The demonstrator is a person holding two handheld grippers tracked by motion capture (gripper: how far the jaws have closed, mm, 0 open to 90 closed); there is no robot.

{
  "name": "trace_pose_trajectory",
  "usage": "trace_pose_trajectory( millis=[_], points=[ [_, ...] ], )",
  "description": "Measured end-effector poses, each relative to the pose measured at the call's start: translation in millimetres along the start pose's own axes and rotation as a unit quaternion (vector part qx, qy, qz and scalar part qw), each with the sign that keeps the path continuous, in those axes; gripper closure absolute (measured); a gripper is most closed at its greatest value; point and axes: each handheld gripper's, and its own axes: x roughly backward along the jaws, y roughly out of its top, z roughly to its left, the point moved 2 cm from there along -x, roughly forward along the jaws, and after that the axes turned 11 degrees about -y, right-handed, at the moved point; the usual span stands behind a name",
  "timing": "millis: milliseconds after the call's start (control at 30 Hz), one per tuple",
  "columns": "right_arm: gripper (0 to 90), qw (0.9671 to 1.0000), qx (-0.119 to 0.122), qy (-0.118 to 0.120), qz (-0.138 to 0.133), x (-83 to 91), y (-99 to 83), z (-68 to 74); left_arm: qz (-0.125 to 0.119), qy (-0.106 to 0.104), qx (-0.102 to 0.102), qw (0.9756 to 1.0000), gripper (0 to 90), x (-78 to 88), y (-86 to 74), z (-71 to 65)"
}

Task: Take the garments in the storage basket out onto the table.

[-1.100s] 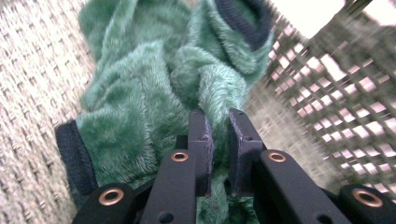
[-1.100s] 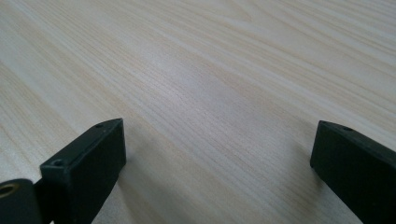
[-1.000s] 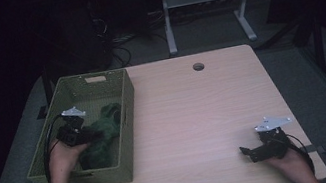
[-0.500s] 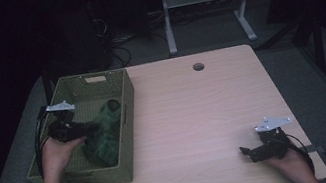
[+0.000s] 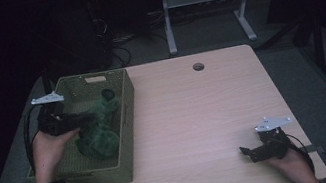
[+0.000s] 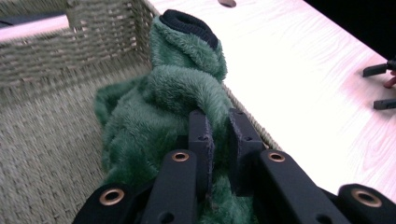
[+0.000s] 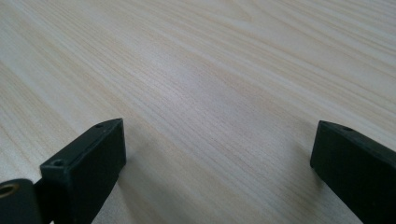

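Left gripper (image 5: 85,119), at the left of the high view, is clamped on a fold of the fuzzy dark-green fleece garment (image 5: 97,129); in its own view the two black jaws stand close together with the plush fabric (image 6: 173,107) pinched between them. This garment hangs partly lifted inside the olive-green woven rectangular basket (image 5: 128,123), its lower part bunched on the basket floor, and its black-rimmed cuff (image 6: 189,23) (a round opening edged in dark knit) points up near the basket's right wall (image 6: 112,28). That basket sits on the left part of the pale wood-grain table (image 5: 196,116), whose round cable hole (image 5: 198,66) lies in the upper middle of the frame. At the lower right, the right gripper (image 5: 250,152) rests low on the tabletop, its jaws spread wide apart over bare wood (image 7: 210,93), well apart from the basket.
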Motion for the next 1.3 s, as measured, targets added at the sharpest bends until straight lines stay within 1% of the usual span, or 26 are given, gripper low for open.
trace_pose_trajectory(
  millis=[67,167,300,400,667,833,1033,1133,1300],
  points=[
    [3.1,1.0,0.0,0.0,0.0,0.0,0.0,0.0,-0.004,0.004,-0.004,1.0,81.4,3.9,5.6,-2.2],
    [3.1,1.0,0.0,0.0,0.0,0.0,0.0,0.0,-0.01,0.004,-0.01,0.9999,81.4,8.3,12.9,-6.0],
    [3.1,1.0,0.0,0.0,0.0,0.0,0.0,0.0,-0.024,-0.001,-0.016,0.9996,81.5,14.8,24.2,-12.1],
    [3.1,1.0,0.0,0.0,0.0,0.0,0.0,0.1,-0.035,-0.001,-0.024,0.9991,81.5,19.8,33.5,-17.8],
    [3.0,1.0,0.0,0.0,0.0,0.0,0.0,0.0,-0.053,-0.004,-0.048,0.9974,81.8,28.4,57.0,-33.9],
    [3.1,1.0,0.0,0.0,0.0,0.1,0.0,0.1,-0.065,-0.013,-0.063,0.9958,82.3,27.5,69.0,-45.4],
    [3.0,1.0,0.0,0.0,0.0,0.0,0.1,0.1,-0.069,-0.019,-0.081,0.9941,82.5,23.3,82.4,-59.8],
    [3.0,1.0,0.0,0.0,0.0,-0.1,0.0,0.0,-0.073,-0.027,-0.086,0.9932,82.5,19.4,87.7,-65.5],
    [3.0,1.0,-0.001,0.0,0.001,0.1,0.0,0.3,-0.068,-0.032,-0.093,0.9928,82.8,9.1,95.5,-74.4]
  ],
)
